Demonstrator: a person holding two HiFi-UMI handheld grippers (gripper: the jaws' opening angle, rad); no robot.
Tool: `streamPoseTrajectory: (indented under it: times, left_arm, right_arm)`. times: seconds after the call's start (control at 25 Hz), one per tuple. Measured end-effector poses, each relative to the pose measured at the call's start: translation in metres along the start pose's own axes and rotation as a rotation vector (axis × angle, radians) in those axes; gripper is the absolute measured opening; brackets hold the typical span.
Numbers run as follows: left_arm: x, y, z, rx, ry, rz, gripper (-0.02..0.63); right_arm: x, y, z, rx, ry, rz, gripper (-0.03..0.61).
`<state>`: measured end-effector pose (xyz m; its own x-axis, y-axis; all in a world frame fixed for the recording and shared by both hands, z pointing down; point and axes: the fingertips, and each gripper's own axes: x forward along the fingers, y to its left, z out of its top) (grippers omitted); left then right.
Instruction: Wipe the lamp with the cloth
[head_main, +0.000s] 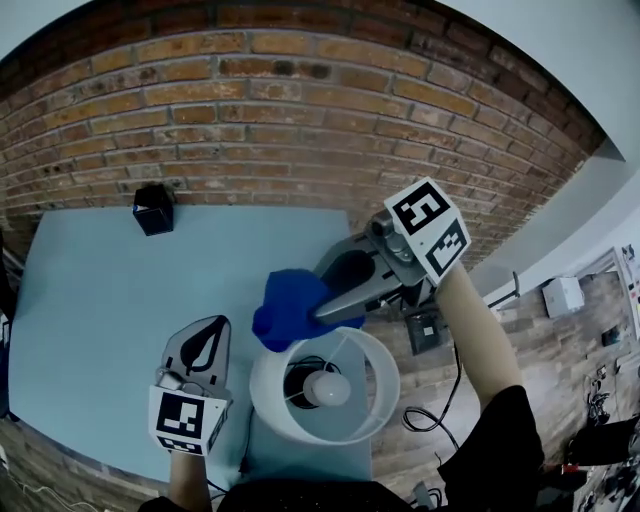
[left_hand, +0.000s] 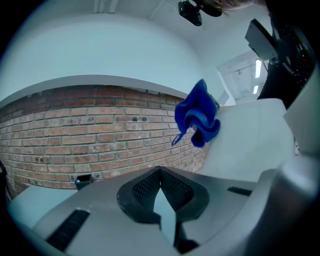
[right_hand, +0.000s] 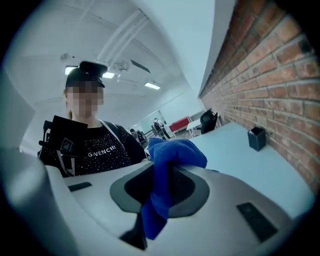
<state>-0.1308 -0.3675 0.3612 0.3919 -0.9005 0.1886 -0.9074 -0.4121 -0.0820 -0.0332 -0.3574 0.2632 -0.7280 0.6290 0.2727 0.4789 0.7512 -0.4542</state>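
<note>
Right gripper (head_main: 335, 300) is clamped on the bunched blue cloth (head_main: 288, 306), holding it against the far upper rim of the white lampshade (head_main: 372, 400), which stands at the near edge of the pale blue table (head_main: 100, 300). Left gripper (left_hand: 161, 172) has its jaws together on nothing and hovers just beside the shade. Judgement: cloth fetched and brought to the lamp, wiping probably only begun; the rest of the shade seemingly remains.
</note>
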Motion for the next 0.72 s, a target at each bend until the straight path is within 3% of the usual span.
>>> streamPoseTrajectory:
  times: [0.24, 0.56, 0.72]
  left_arm:
    - [-0.008, 0.001, -0.012, -0.021, 0.028, 0.018, 0.009]
    - [-0.009, -0.001, -0.016, -0.039, 0.027, 0.016, 0.009]
    - [-0.010, -0.001, -0.016, -0.040, 0.026, 0.017, 0.009]
  right_arm:
    - [0.025, -0.056, -0.050, 0.226, 0.042, 0.013, 0.061]
    - [0.044, -0.116, -0.108, 0.293, 0.226, -0.181, 0.061]
    - [0.039, -0.130, -0.113, 0.312, 0.301, -0.254, 0.061]
